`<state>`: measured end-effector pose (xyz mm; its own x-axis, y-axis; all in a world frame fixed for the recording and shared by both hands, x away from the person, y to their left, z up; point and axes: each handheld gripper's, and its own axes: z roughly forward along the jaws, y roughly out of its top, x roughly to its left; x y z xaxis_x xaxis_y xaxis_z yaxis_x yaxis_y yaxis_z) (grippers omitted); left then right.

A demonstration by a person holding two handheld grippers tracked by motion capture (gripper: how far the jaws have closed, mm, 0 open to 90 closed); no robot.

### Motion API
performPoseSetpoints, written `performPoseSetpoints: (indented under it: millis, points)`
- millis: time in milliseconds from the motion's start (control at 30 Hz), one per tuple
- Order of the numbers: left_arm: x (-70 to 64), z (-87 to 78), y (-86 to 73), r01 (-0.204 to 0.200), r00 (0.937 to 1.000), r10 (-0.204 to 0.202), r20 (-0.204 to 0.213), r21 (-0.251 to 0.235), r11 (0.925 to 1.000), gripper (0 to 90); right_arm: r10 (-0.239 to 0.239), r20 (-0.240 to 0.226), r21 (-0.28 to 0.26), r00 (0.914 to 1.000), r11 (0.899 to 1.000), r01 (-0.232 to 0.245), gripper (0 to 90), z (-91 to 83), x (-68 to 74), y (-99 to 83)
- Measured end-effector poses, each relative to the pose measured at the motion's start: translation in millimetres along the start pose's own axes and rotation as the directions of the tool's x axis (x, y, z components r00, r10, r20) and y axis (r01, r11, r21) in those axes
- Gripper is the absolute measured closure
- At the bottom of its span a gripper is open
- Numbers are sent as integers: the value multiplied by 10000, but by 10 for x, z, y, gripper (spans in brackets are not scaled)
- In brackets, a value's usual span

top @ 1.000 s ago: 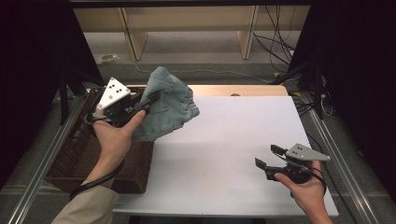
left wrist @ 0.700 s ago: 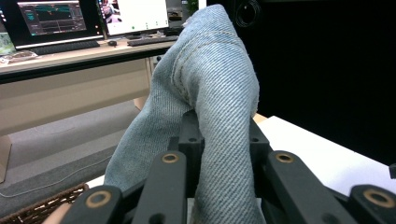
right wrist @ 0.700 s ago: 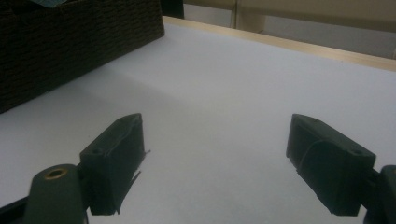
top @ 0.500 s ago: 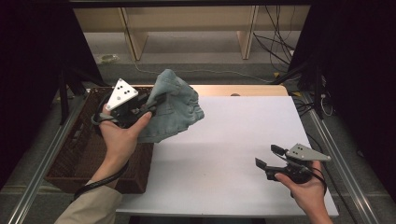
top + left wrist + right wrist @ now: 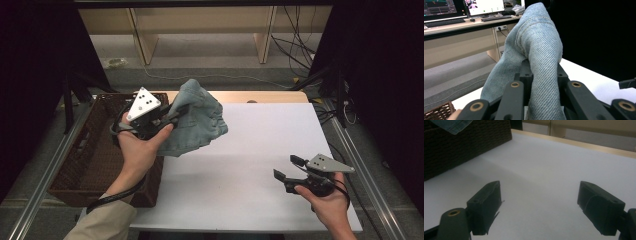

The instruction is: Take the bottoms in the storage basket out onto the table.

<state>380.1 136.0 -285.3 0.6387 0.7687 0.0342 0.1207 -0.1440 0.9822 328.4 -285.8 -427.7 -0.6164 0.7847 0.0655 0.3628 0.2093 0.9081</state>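
Note:
A light blue denim garment [image 5: 199, 120] hangs bunched in the air over the table's left edge, held up by my left gripper [image 5: 176, 113], which is shut on it. In the left gripper view the denim [image 5: 536, 50] rises from between the closed jaws [image 5: 541, 75]. A corner of the denim [image 5: 451, 126] shows at the top left of the right gripper view. My right gripper [image 5: 290, 168] rests low near the front right of the white table [image 5: 260, 150], open, with nothing between its fingers [image 5: 486, 207].
A dark brown wicker basket [image 5: 85, 155] stands against the table's left side, its wall [image 5: 461, 145] close to the denim. A wooden strip [image 5: 270, 96] runs along the table's far edge. Cables [image 5: 300, 50] lie on the floor beyond.
My left gripper has carried the denim garment to the right and slightly higher, out from over the basket toward the table. The right gripper has stayed put.

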Motion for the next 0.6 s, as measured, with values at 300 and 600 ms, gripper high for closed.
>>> performPoseSetpoints:
  millis: [300, 600]
  points:
    - [-77, 67, -14, -105, 9997, 103, 203, 97, 9999, 758, -28, -13, 8, 10000, 10000, 28, 202, 1, 0, -2]
    - [-115, 86, -13, -115, 9996, 112, 273, 115, 9999, 758, -28, -15, 12, 10000, 10000, 28, 203, -3, 4, -4]
